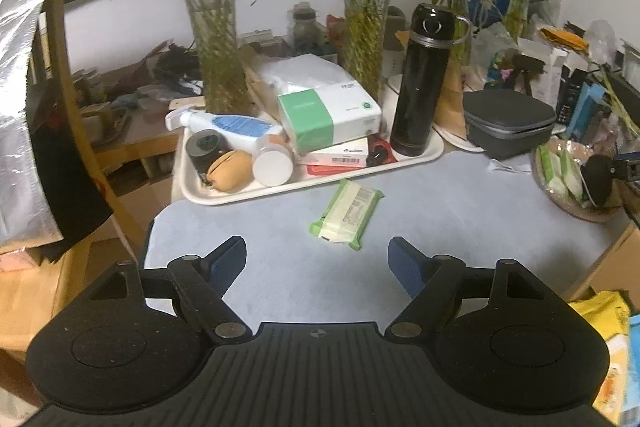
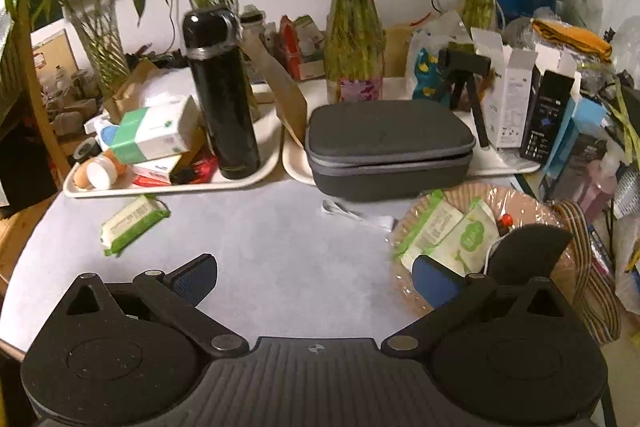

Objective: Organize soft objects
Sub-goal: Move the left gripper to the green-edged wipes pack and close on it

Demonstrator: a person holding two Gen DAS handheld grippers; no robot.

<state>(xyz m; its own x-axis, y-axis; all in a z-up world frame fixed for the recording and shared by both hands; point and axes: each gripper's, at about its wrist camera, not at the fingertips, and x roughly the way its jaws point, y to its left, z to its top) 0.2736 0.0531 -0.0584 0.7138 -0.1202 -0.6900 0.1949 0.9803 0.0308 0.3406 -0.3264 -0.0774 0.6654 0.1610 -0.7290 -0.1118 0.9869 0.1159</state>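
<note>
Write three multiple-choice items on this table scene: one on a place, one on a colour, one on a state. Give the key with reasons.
1. Where does the loose wipes pack lie?
A. on the grey mat
B. in the basket
C. on the tray

2. What colour is the flask?
A. white
B. black
C. red

3. How does the left tool stand?
A. shut on the pack
B. open and empty
C. shut on the flask

Key:
1 A, it lies flat on the grey mat, in front of the tray and away from the basket.
2 B, its body and cap are black.
3 B, its fingers are apart with only mat between them.
</note>
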